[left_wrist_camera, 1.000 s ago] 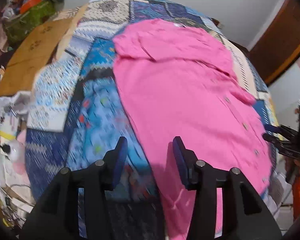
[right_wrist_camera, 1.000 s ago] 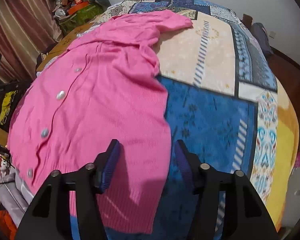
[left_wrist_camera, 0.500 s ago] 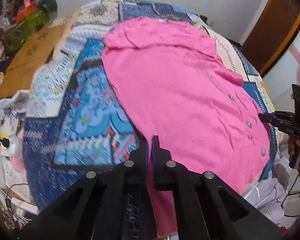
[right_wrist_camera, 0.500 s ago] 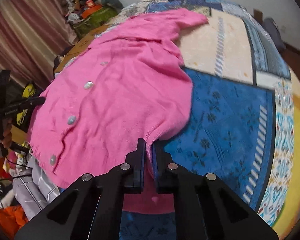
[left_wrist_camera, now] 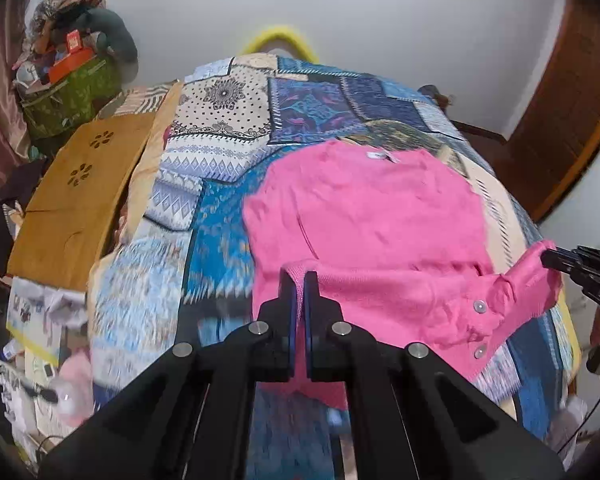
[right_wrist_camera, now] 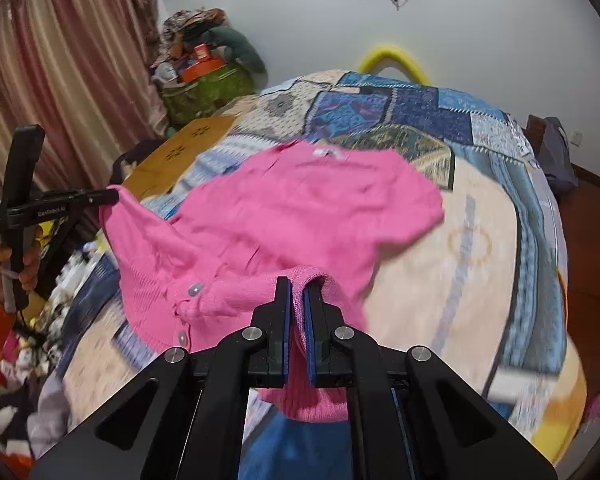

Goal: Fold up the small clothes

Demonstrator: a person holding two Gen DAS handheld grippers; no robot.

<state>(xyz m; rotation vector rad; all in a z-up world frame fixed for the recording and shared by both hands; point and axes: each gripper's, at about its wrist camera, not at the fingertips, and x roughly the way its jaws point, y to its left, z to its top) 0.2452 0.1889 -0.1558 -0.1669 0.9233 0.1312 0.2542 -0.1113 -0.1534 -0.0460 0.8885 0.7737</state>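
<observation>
A pink buttoned cardigan (left_wrist_camera: 372,216) lies on a patchwork quilt (left_wrist_camera: 220,128), its collar end at the far side. My left gripper (left_wrist_camera: 299,280) is shut on one bottom hem corner and holds it lifted over the garment. My right gripper (right_wrist_camera: 297,286) is shut on the other hem corner, also lifted. The hem hangs between them, with buttons showing in the left wrist view (left_wrist_camera: 478,306) and the right wrist view (right_wrist_camera: 194,289). The cardigan (right_wrist_camera: 312,200) is doubled over itself. Each gripper also shows in the other's view, the right one (left_wrist_camera: 546,258) and the left one (right_wrist_camera: 114,197).
A tan cardboard sheet (left_wrist_camera: 80,196) lies at the bed's left side. A green bag heaped with clutter (left_wrist_camera: 68,88) stands at the far left by pink curtains (right_wrist_camera: 60,60). A brown door (left_wrist_camera: 572,112) is at the right. Clutter covers the floor (right_wrist_camera: 20,360).
Both grippers closed on the cardigan's bottom hem corners, then lifted them and carried the hem up toward the collar end, so the garment now folds over itself.
</observation>
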